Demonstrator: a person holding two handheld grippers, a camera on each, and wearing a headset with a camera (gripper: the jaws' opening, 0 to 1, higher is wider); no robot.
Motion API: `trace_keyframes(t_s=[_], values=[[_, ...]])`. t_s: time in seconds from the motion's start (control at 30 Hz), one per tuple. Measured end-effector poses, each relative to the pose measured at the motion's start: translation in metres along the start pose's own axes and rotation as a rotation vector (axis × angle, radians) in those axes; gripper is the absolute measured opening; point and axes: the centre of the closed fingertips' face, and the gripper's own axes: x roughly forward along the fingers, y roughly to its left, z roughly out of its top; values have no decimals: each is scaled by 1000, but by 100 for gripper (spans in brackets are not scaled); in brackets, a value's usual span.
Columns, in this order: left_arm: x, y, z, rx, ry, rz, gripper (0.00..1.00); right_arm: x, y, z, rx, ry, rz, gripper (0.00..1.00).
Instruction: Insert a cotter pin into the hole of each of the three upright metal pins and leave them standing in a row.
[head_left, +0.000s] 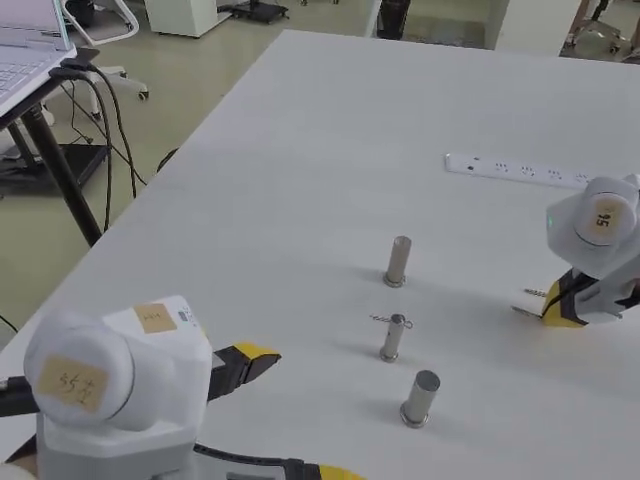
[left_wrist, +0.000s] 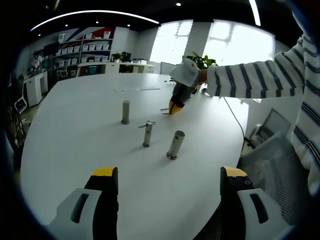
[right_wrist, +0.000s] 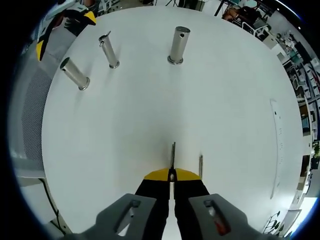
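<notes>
Right gripper clamps a cotter pin; best carried level into the far metal pin; left gripper gapes empty

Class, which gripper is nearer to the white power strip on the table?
Right. The right gripper, jaws shut on a cotter pin, is just on the near side of the power strip. The left gripper is much farther back, past the row of upright pins.

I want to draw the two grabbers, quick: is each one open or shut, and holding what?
Left gripper: jaws open, holding nothing.
Right gripper: jaws shut on a thin silver metal cotter pin.
</notes>
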Motion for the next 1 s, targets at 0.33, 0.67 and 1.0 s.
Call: trace_keyframes(t_s=[0.33, 0.67, 1.0], values=[[1, 0, -2, -1, 10, -7, 80, -13, -7, 7, -33, -22, -56, 0], [2, 2, -1, -8, 14, -8, 79, -30, -6, 9, -19, -61, -93, 0], [2, 4, 1, -5, 13, -7, 76, -46, -1, 14, -38, -77, -130, 0]])
